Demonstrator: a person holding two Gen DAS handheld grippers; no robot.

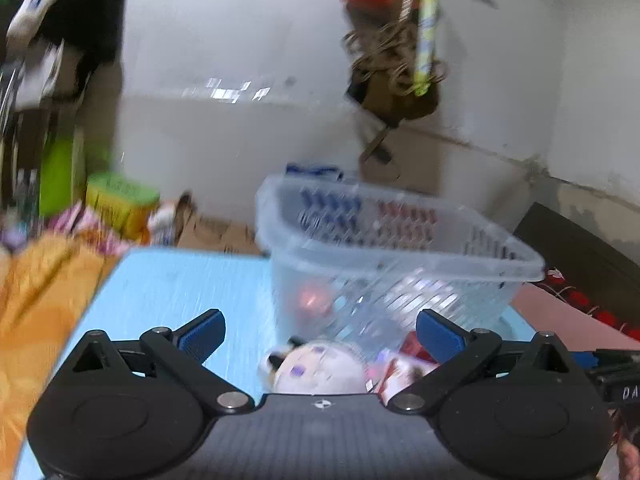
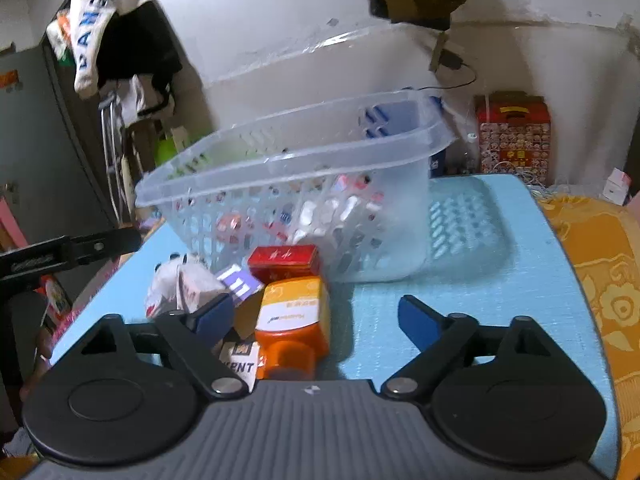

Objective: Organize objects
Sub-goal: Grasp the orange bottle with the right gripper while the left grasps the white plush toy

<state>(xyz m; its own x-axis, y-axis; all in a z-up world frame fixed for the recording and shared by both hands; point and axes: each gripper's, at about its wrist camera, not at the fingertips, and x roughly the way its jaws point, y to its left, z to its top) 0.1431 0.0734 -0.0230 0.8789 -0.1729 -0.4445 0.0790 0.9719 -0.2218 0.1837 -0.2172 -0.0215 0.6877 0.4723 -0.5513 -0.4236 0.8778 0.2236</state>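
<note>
A clear plastic basket [image 1: 400, 258] [image 2: 280, 168] stands on the light blue table [image 1: 168, 292] [image 2: 480, 300] with small packs inside. In front of it lies a pile: a white plush toy [image 1: 316, 368] [image 2: 172, 280], a red box [image 2: 284, 260], a purple-and-white box [image 2: 240, 282], an orange bottle [image 2: 294, 320] and a KENT pack [image 2: 240, 360]. My left gripper [image 1: 318, 320] is open just above the plush toy, touching nothing. My right gripper [image 2: 316, 306] is open too, and the orange bottle lies between its fingers, nearer the left one, with the pads apart from it.
An orange patterned cloth [image 1: 36, 300] [image 2: 600, 280] borders the table. A red patterned box [image 2: 514, 136] stands behind the basket by the wall. A yellow-green box [image 1: 120, 204] and clutter sit beyond the table's far edge. Clothes [image 2: 104, 28] hang over a dark cabinet.
</note>
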